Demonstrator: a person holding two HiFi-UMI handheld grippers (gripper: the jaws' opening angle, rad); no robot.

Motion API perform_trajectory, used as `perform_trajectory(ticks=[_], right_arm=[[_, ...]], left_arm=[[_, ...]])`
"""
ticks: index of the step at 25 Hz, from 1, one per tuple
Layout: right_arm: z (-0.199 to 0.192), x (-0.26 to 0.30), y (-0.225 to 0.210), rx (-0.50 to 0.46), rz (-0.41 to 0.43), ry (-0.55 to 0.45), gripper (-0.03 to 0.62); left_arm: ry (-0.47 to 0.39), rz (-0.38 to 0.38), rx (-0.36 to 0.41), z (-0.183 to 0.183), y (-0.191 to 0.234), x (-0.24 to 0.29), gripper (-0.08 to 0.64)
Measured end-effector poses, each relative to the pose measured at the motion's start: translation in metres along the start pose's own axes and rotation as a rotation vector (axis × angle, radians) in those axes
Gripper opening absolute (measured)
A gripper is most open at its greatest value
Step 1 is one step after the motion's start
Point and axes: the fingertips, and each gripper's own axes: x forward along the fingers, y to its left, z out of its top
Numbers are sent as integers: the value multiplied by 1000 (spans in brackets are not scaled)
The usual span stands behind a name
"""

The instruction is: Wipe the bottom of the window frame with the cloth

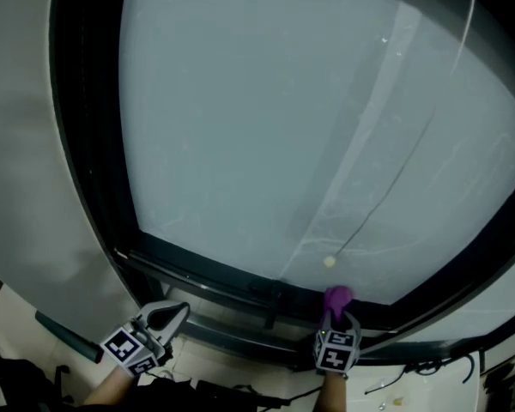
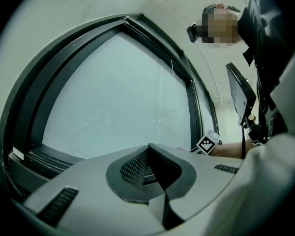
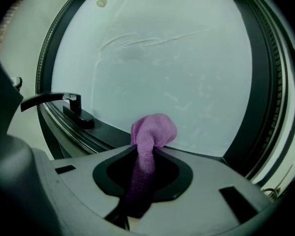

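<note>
Purple cloth [image 1: 338, 297] is sitting bunched at the tip of the right hand-held gripper [image 1: 337, 318], its jaws clamping down on the tail of the fabric while the wad is poking out ahead of them. From where I am standing, the wad is pressing at, or lying just beside, the bottom rail of the window frame [image 1: 232, 275], at about 5 o'clock on the glass pane [image 1: 275, 127]. Contact looks likely in the right gripper view, but I am not calling it certain.

Left hand-held gripper [image 1: 168, 316] is hovering at about 7 o'clock, below the rail and well apart from the cloth. Its jaws are meeting at the tips with nothing between them, so it is taking no part in the work.

Window handle [image 1: 273, 305] is standing on the rail at roughly 6 o'clock, between the two grippers. A thin pull cord is hanging across the pane, and its small yellow bead [image 1: 329, 263] is dangling just above the cloth, at 12 o'clock from it.

Step in hand, as I am judging it: cloth placed on the rail, wiping stroke at or near its start.

Next move is calling for steady pressure onto the rail and a sideways drag toward 9 o'clock. The handle is lying in that path, so the stroke is needing a lift or a detour there. The bead is sitting close enough to snag.
</note>
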Motion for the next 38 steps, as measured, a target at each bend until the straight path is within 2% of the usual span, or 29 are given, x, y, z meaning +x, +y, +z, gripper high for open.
perform_trajectory(ticks=[8, 11, 18, 22, 38], right_arm=[[13, 3, 38, -26, 70, -25, 83], [16, 2, 50, -34, 91, -19, 83], [24, 4, 62, -48, 93, -31, 83], [25, 1, 81, -96, 107, -14, 83], [45, -3, 103, -109, 138, -68, 83]], left_arm=[[14, 9, -41, 3, 3, -16, -5], [17, 39, -16, -1, 10, -26, -5], [19, 50, -6, 4, 13, -44, -5], [32, 74, -15, 0, 20, -57, -5], [49, 80, -44, 2, 29, -69, -5]])
